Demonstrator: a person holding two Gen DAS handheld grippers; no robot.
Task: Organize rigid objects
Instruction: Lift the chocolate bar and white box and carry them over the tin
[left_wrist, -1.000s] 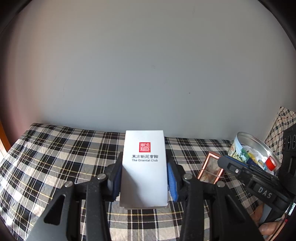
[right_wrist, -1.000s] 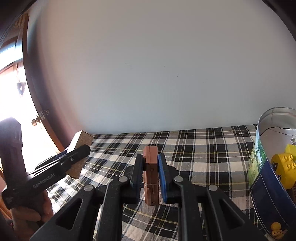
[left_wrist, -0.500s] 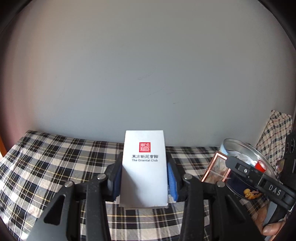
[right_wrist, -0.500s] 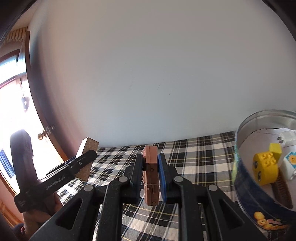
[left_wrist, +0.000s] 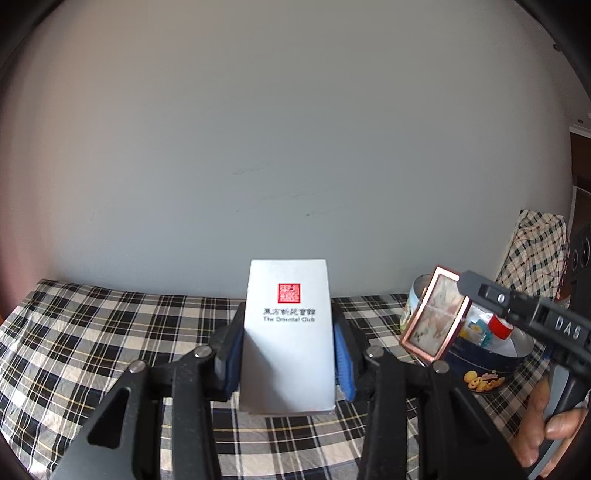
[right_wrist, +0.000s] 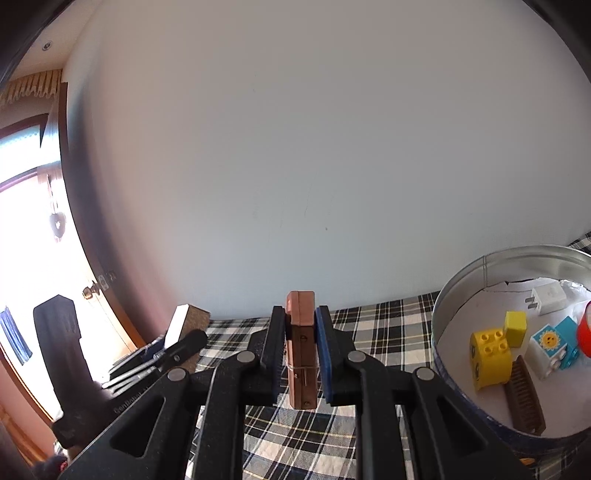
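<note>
Over plaid bed (left_wrist: 92, 332): I've both items lifted clear.
L tool (left_wrist: 288, 350): jaws part-open, clamped on white box (left_wrist: 288, 343), upright.
R tool (right_wrist: 301, 354): near-closed, pinching copper-framed case (right_wrist: 302, 350) edge-on.
Why: likely staging case for cookie tin (right_wrist: 480, 280), just right; toys inside.

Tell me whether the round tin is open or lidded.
Open. The tin has no lid on it: its rim is bare and the yellow block, charger and comb inside show from above.
</note>
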